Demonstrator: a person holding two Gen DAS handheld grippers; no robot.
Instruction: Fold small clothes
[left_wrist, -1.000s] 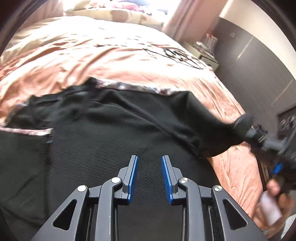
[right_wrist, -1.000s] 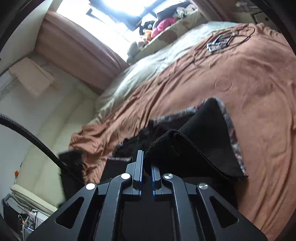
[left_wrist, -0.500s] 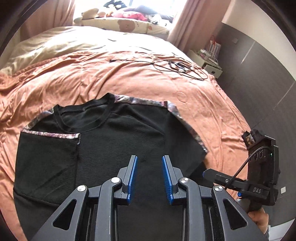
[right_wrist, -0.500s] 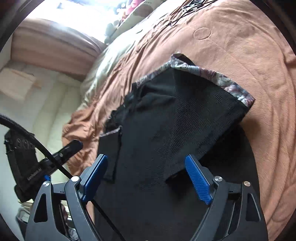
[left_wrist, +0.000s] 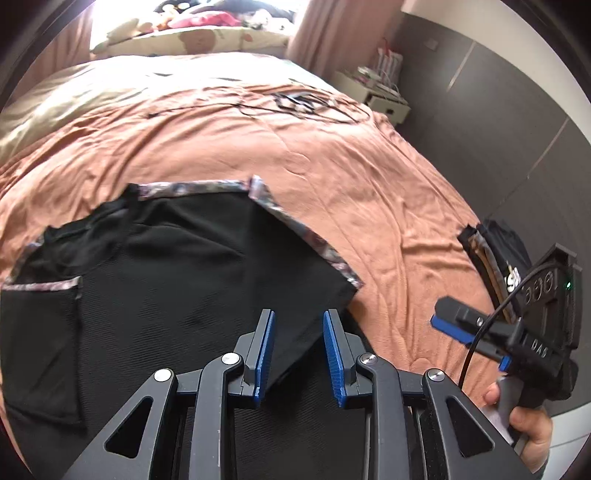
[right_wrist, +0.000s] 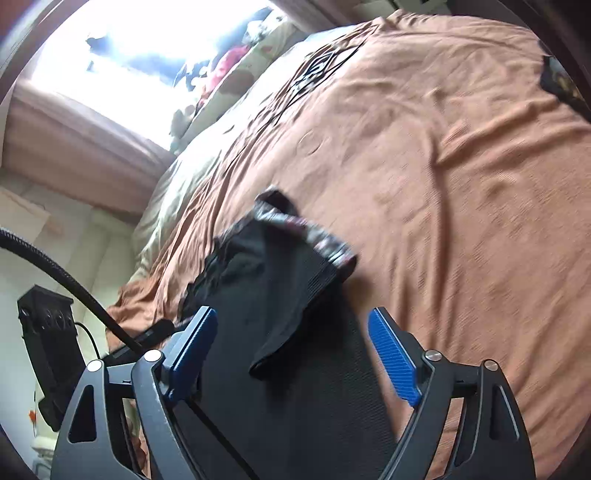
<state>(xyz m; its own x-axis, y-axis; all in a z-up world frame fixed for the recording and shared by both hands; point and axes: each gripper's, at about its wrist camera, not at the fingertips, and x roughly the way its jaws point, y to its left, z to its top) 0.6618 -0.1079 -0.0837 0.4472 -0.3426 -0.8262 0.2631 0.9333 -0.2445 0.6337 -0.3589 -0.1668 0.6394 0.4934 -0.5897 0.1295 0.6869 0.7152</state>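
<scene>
A black T-shirt (left_wrist: 184, 277) with patterned sleeve trim lies flat on the salmon bedspread (left_wrist: 369, 184). Both its sleeves are folded in over the body. My left gripper (left_wrist: 298, 332) hovers low over the shirt's lower right part, open a little, with nothing between its blue pads. In the right wrist view my right gripper (right_wrist: 291, 321) stands wide open above the folded right sleeve (right_wrist: 317, 243) and touches no cloth. From the left wrist view the right gripper (left_wrist: 461, 325) sits off the shirt's right edge over bare bedspread, held by a hand (left_wrist: 524, 424).
A second dark folded garment (left_wrist: 495, 251) lies at the bed's right edge. Black cables (left_wrist: 314, 105) are spread across the far part of the bed. Pillows and soft toys (left_wrist: 192, 33) line the window, and a white nightstand (left_wrist: 380, 92) stands by the dark wall.
My right gripper was shut on the right sleeve, laid it over the shirt, opened and drew back to the right. The left gripper kept its small gap and shifted slightly.
</scene>
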